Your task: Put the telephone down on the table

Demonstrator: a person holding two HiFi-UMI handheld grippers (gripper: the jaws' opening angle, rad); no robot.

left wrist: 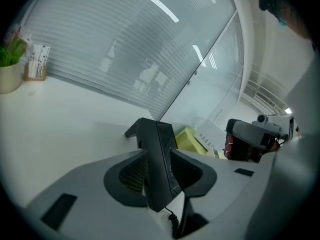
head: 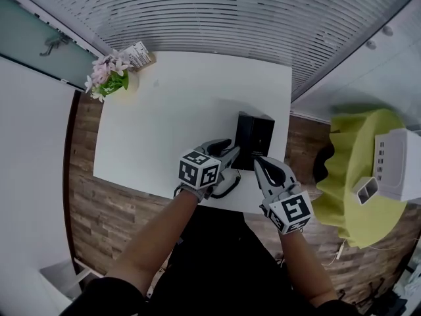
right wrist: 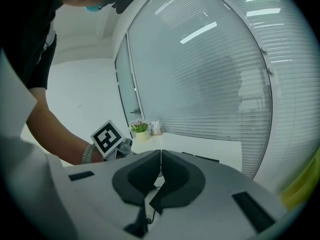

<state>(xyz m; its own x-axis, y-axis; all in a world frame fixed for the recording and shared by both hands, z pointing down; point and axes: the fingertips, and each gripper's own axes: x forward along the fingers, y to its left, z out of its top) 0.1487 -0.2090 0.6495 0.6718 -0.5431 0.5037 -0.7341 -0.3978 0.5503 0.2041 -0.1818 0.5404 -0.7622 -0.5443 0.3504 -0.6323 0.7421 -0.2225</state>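
Left gripper (left wrist: 159, 151): jaws parted, with the black handset (left wrist: 161, 134) standing on edge between them. The tips sit just beside its two faces and no squeeze is visible. The handset leans slightly, and its hooked far end comes down onto the white table (head: 164, 110). A curly cord (left wrist: 173, 220) trails from the handset's near end under the jaws; in the head view it loops at the table's near edge.

Right gripper (right wrist: 160, 151): jaws together, tips touching, nothing between them. It hangs over the near edge of the table, just to the right of the left gripper and not touching it.

Telephone base (head: 254, 139): a black box resting on the table toward the near right corner, just beyond both grippers. The left gripper's tips lie just beside its left side.

At the far left corner of the table is a pot of pink and white flowers (head: 110, 76), with a small card holder (head: 139, 53) just beside it.

Slatted blinds (head: 230, 18) run along behind the table. Off to the right, well apart from it, a yellow-green cloth (head: 348, 176) drapes a stand that carries a white box-shaped unit (head: 398, 160). The floor (head: 85, 196) is wood plank.
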